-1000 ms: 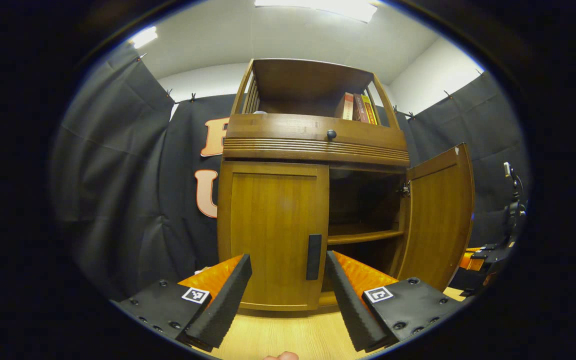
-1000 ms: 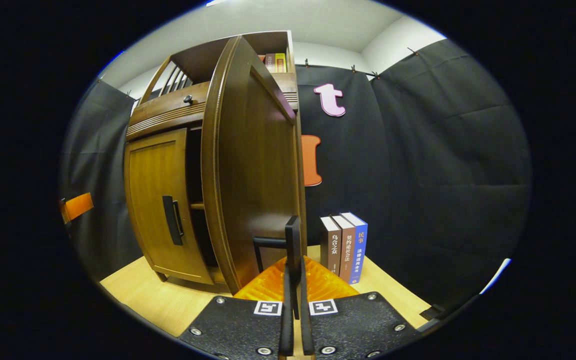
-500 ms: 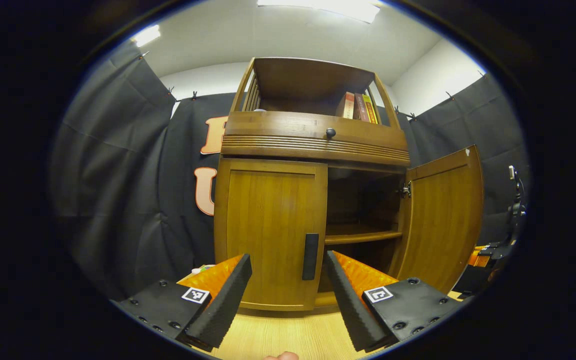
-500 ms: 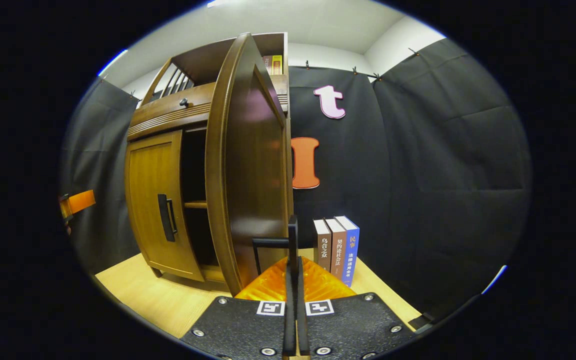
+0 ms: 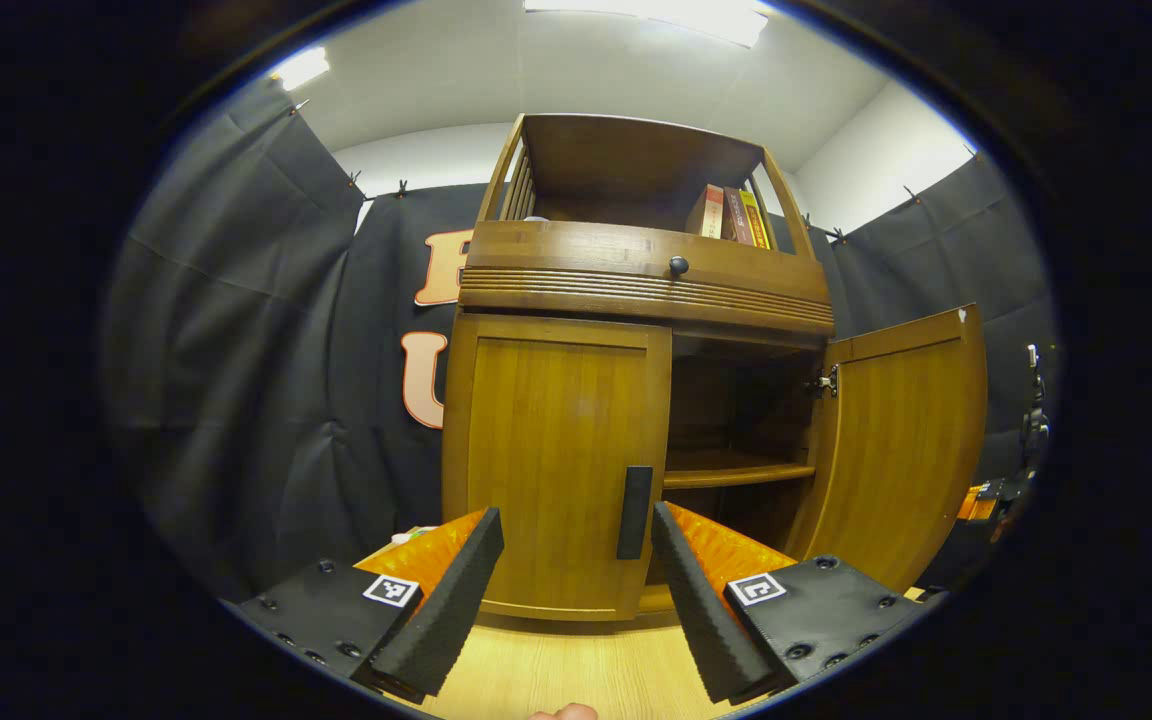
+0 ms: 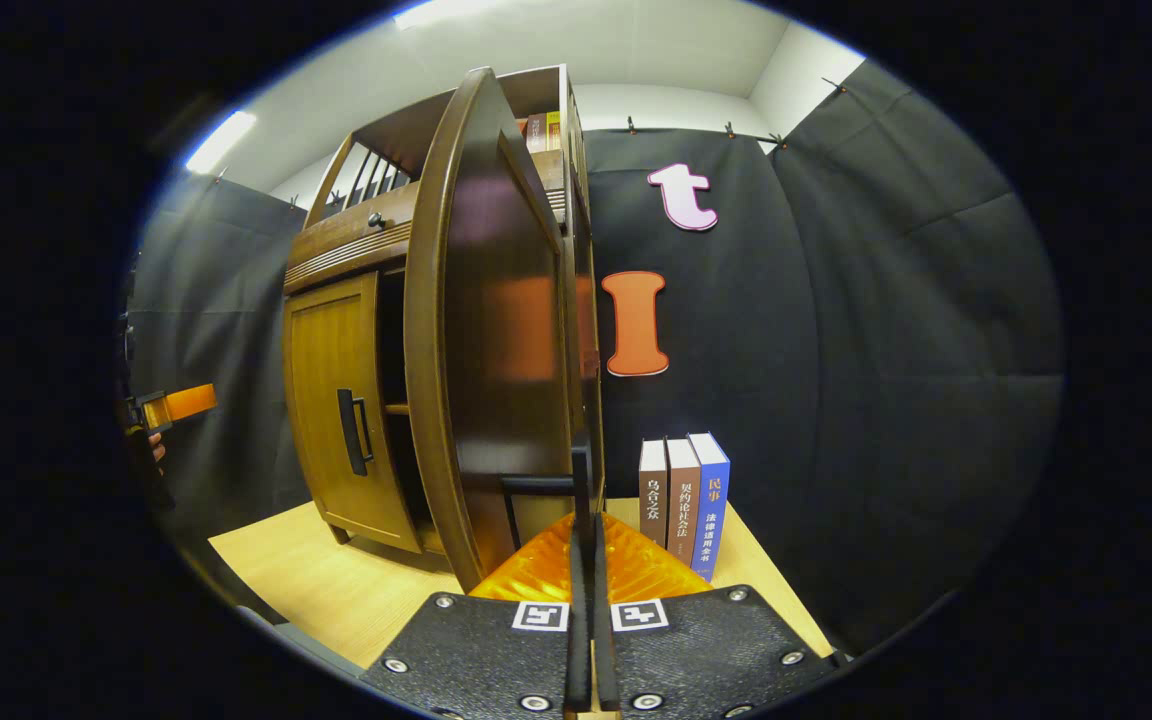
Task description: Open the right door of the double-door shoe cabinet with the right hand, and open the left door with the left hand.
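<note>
Wooden shoe cabinet (image 5: 556,470): right door (image 5: 901,440) open, top shelf holds books (image 5: 731,212).

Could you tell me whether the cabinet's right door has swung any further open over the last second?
Yes. In the left gripper view the right door has swung wider, its free edge further from the cabinet frame.

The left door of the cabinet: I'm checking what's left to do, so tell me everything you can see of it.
The left door is a warm brown panel that looks like wood, framed, standing upright and shut flush in the cabinet front. A dark vertical bar handle sits near its inner edge, beside the open compartment. Nothing touches it: the left tool sits open in front of it, short of the handle.
</note>
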